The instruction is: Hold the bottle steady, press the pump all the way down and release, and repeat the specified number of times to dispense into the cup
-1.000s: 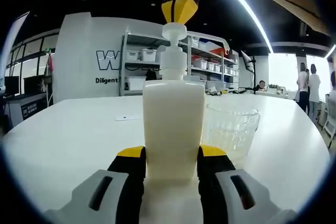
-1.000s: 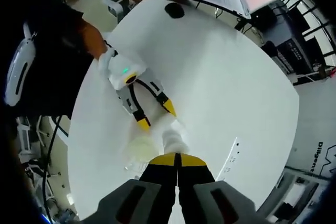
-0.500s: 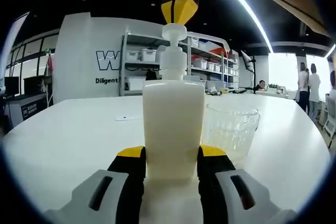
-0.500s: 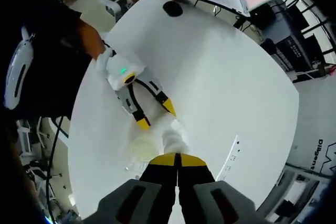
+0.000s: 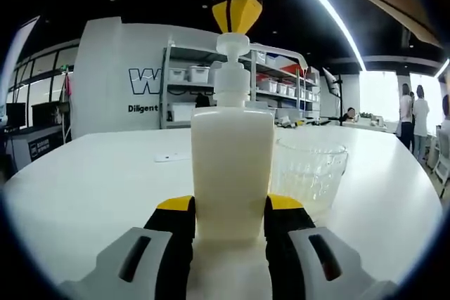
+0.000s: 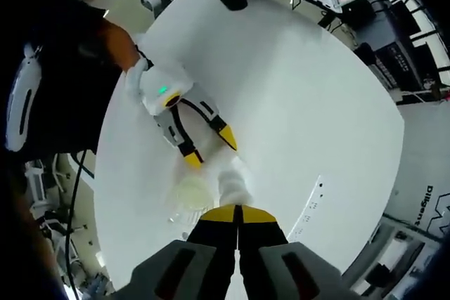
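White and round-edged, the surface [image 5: 91, 173] carries everything in an open-plan office with storage shelving [image 5: 281, 79] behind. Near the middle of it stands a cream-coloured pump bottle [image 5: 232, 173], upright, with its white pump head [image 5: 233, 43] raised on its stem and a thin spout reaching out over a clear plastic cup [image 5: 309, 173]. The cup sits just beside the bottle, on the spout side, and looks nearly empty, perhaps with a pale film at its bottom. In the left gripper view, the left hand-held gripper [image 5: 230, 216] clamps the lower body of the bottle, one yellow-tipped jaw pressed against each flank, holding it steady. Directly above the bottle, the right hand-held gripper [image 5: 237, 12] points straight down with its jaws closed together on nothing, its yellow tip resting on or just over the top of the pump head. The right gripper view looks down along those closed jaws [image 6: 238, 217] onto the pump head [image 6: 233, 182], with the cup [image 6: 190, 193] beside the bottle. This appears to be the top of a pump stroke, with the plunger fully up. The next move calls for a straight downward push, centred on the pump head so the tip does not slide off, while the left grip keeps the bottle from tipping.
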`<move>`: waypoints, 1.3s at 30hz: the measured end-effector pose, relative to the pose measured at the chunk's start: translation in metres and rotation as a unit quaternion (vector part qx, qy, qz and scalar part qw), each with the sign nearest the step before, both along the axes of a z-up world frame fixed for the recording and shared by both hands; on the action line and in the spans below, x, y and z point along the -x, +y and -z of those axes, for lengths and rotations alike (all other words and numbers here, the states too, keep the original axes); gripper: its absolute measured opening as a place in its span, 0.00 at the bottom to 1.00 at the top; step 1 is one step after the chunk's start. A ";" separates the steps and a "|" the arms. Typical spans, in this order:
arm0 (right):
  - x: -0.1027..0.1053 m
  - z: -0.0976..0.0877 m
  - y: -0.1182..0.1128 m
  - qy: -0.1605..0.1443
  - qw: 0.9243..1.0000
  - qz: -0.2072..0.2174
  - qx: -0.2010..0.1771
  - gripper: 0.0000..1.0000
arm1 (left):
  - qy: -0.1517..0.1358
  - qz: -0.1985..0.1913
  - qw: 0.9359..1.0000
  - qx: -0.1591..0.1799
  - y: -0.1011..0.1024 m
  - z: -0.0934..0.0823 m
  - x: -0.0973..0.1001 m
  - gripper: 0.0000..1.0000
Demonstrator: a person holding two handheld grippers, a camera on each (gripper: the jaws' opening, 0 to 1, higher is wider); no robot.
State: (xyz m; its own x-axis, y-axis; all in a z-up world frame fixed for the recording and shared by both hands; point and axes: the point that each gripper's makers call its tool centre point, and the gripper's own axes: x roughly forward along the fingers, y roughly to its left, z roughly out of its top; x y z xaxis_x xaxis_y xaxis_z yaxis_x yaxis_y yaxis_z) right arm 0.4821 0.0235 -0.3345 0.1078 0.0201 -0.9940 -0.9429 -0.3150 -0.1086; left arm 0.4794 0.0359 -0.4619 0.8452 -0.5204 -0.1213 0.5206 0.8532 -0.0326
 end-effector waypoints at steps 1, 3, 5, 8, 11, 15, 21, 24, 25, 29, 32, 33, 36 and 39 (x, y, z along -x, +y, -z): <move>0.000 0.000 0.000 0.001 1.000 0.001 -0.002 0.00 | 0.000 0.000 1.000 0.000 0.000 0.000 0.000 0.37; 0.000 0.000 0.000 0.001 1.000 0.002 -0.008 0.00 | 0.000 0.000 1.000 0.000 0.000 0.000 0.000 0.37; 0.000 0.001 0.000 0.001 1.000 0.004 -0.012 0.00 | 0.000 0.000 1.000 0.000 0.000 0.000 0.000 0.37; 0.001 0.001 0.001 -0.002 1.000 0.003 -0.011 0.00 | 0.000 0.000 1.000 -0.001 0.000 0.000 0.000 0.37; 0.002 0.002 0.001 -0.003 1.000 0.004 -0.008 0.00 | 0.000 0.000 1.000 -0.001 0.000 0.000 0.000 0.37; -0.001 0.002 0.002 0.004 1.000 0.012 -0.019 0.00 | 0.000 0.000 1.000 -0.001 0.001 0.000 0.000 0.37; -0.001 0.003 0.001 0.000 1.000 0.011 -0.026 0.00 | 0.001 0.000 1.000 -0.001 0.001 0.001 0.000 0.37; -0.002 0.004 0.002 -0.004 1.000 0.014 -0.022 0.00 | 0.001 0.000 1.000 -0.002 0.001 0.001 0.001 0.37; -0.002 0.004 0.002 -0.005 1.000 0.015 -0.020 0.00 | 0.002 0.000 1.000 -0.002 0.001 0.001 0.001 0.37; -0.004 0.004 0.002 -0.006 1.000 0.014 -0.014 0.00 | 0.002 0.001 1.000 -0.003 0.000 0.000 0.002 0.37; -0.003 0.005 0.001 -0.004 1.000 0.015 -0.015 0.00 | 0.002 0.001 1.000 -0.003 -0.001 0.000 0.003 0.37; -0.002 0.005 0.001 -0.004 1.000 0.016 -0.015 0.00 | 0.002 0.001 1.000 -0.003 -0.001 0.000 0.003 0.37; 0.000 0.006 0.000 -0.005 1.000 0.010 -0.012 0.00 | 0.002 0.001 1.000 -0.003 -0.001 0.000 0.004 0.37; 0.000 0.006 0.001 -0.005 1.000 0.011 -0.006 0.00 | 0.002 0.001 1.000 -0.002 -0.001 0.001 0.004 0.37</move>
State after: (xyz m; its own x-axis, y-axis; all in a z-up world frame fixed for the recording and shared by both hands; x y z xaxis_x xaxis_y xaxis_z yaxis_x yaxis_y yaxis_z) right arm 0.4822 0.0240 -0.3410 0.1180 0.0305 -0.9925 -0.9484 -0.2927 -0.1217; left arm 0.4756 0.0344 -0.4624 0.8436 -0.5215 -0.1278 0.5222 0.8523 -0.0307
